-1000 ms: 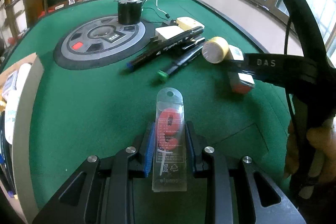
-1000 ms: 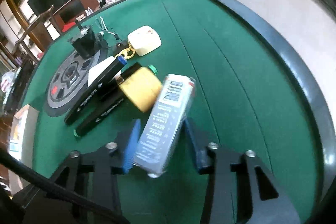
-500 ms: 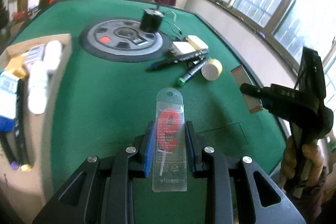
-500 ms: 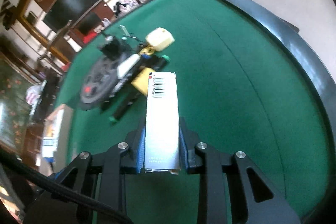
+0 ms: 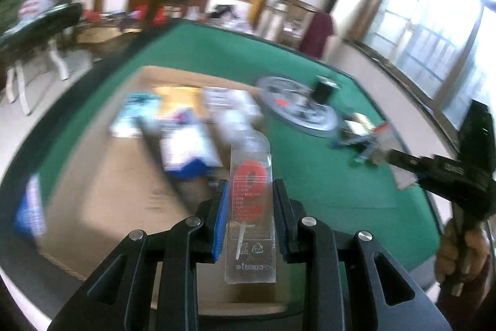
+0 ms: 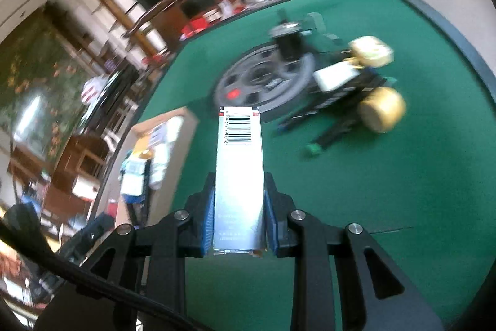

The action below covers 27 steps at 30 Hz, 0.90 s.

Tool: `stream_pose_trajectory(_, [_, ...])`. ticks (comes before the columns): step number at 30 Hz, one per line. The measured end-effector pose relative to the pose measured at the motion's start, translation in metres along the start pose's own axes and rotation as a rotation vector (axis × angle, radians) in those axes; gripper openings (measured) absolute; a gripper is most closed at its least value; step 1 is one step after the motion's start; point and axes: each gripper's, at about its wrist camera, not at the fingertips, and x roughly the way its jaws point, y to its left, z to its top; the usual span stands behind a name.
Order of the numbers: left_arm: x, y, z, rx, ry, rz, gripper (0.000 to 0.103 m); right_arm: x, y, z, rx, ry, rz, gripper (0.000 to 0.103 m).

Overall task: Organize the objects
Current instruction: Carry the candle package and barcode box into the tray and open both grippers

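The green surface point(image 6: 387, 191) lies bare toward five o'clock; markers point(image 6: 338, 101) and tape roll point(image 6: 383, 109) crowd two o'clock. Left tongs point(image 5: 250, 216) clamp a candle packet point(image 5: 251, 207) over the cardboard box point(image 5: 117, 191); right tongs point(image 6: 239, 219), just closed, clamp a barcoded box point(image 6: 239, 169).

Support surface: table point(image 6: 387, 191) covered in green felt, dark raised rim at the edge. A grey round disc panel point(image 6: 263, 79) sits in the felt near the middle; a black cylindrical object point(image 6: 290, 45) stands on it. Just beside the disc lies a cluster: dark markers point(image 6: 334, 101), a yellow roll point(image 6: 383, 109), a cream box point(image 6: 370, 50), a white box point(image 6: 334, 75). An open cardboard box point(image 5: 124, 191) rests on the felt well apart from the cluster; contents blurred.
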Motion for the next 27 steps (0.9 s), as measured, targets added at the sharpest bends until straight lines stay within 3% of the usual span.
stream_pose_trajectory(6, [0.012,0.058,0.006,-0.064,0.033,0.132,0.023,0.041,0.052,-0.008,-0.079,0.084,0.071,0.024])
stream_pose_trajectory(10, [0.033,0.079,0.008,-0.062,0.073,0.181,0.023,0.071,0.082,-0.015,-0.126,0.148,0.097,0.025])
stream_pose_trajectory(15, [0.057,0.089,0.008,-0.047,0.136,0.201,0.023,0.103,0.114,-0.023,-0.175,0.211,0.105,0.025])
stream_pose_trajectory(27, [0.065,0.09,0.017,-0.019,0.139,0.21,0.024,0.147,0.14,-0.033,-0.225,0.27,0.042,0.025])
